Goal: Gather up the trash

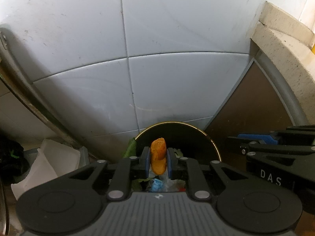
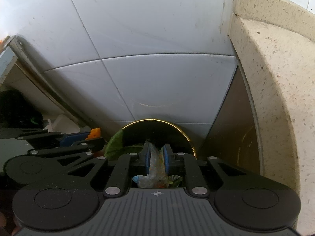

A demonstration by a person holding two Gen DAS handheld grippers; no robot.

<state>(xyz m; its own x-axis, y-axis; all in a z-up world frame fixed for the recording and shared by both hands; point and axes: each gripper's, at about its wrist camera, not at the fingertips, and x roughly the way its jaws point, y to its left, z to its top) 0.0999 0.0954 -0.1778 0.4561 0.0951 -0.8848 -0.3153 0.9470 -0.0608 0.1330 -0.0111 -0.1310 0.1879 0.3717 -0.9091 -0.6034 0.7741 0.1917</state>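
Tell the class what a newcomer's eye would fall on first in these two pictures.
The orange scrap of food stands out, pinched in the left hand-held gripper above the gold-rimmed black bin. Next comes the crinkled plastic wrapper between the right hand-held gripper's blue pads, over the same bin by the white tiled wall.

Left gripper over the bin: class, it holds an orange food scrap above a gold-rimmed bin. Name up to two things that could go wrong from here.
1. The left gripper pinches the orange food scrap near the bin rim's left side; released there, it may drop outside.
2. The right gripper has a clear plastic wrapper between its pads; thin film may cling to a pad rather than fall.
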